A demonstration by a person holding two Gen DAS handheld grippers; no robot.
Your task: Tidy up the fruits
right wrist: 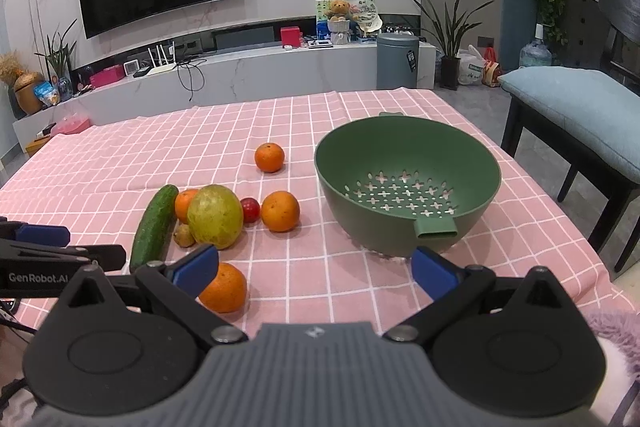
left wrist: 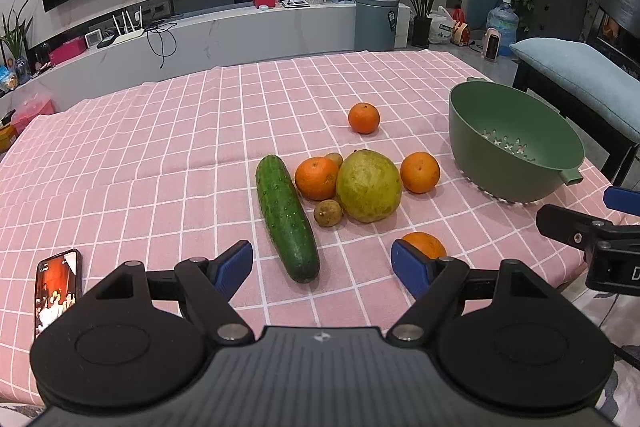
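Closest in, the left hand-held gripper (left wrist: 322,263) hangs wide open over the near edge of the bench (left wrist: 160,155), holding nothing, with the cucumber's near end between its blue fingers. The right hand-held gripper (right wrist: 314,269) is likewise spread wide and empty. An orange (right wrist: 224,287) lies just beside its left finger. A phone (left wrist: 58,289) rests at the left. Farther on, the dark green cucumber (left wrist: 286,217) lies lengthwise beside a cluster: a large yellow-green fruit (left wrist: 368,185), an orange (left wrist: 317,177) touching it, two small brownish fruits, a small red fruit (right wrist: 250,209) and another orange (left wrist: 420,172). One more orange (left wrist: 363,118) sits apart behind. The green strainer bowl (right wrist: 408,155) at the right holds nothing.
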